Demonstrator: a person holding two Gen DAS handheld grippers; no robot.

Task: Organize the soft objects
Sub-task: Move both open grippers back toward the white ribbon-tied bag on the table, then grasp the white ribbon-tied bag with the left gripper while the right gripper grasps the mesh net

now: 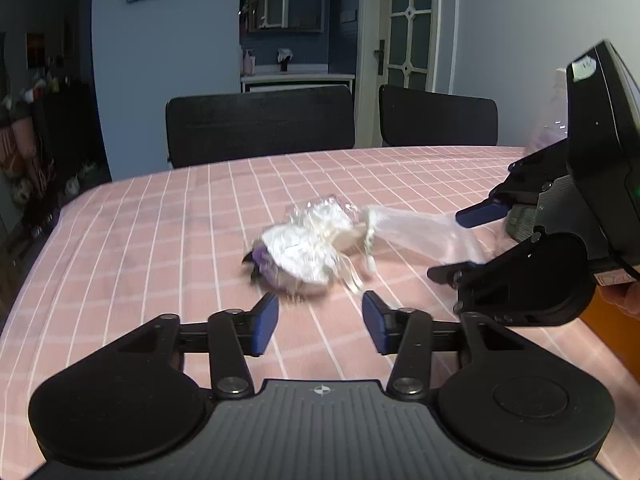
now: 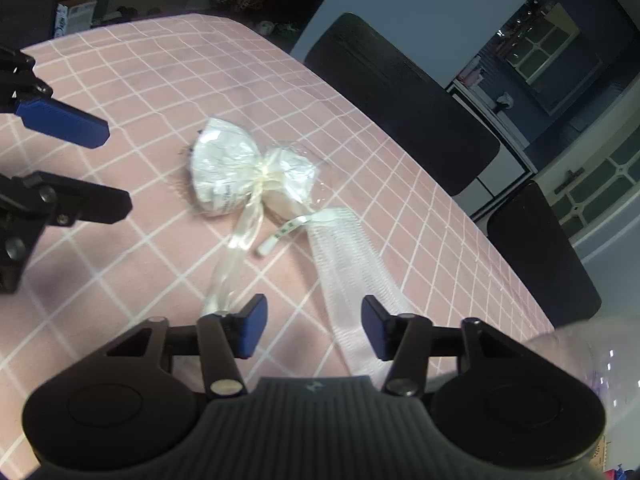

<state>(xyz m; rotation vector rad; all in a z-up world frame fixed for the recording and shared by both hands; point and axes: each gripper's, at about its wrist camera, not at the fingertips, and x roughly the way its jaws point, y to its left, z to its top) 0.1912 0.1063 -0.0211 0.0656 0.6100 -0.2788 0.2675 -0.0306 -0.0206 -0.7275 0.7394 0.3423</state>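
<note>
White wrapped bundle [image 1: 302, 250] on tablecloth [image 1: 160, 240], ahead of left tongs [image 1: 320, 326]

Open right tongs [image 2: 313, 330] over mesh strip [image 2: 352, 276] near tied bundle [image 2: 244, 172].

Count of things on the desk [image 1: 160, 208]

One tied white bundle [image 1: 304, 248], one mesh strip [image 1: 420, 232], two tools [image 1: 320, 320] [image 2: 312, 328], two black chairs [image 1: 260, 124] [image 1: 438, 120].

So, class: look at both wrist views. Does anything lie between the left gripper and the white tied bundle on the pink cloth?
Nothing visible does. The left gripper stands open just short of the white tied bundle, with only bare pink tablecloth between them. The right gripper is off to the side, over the mesh strip.
</note>
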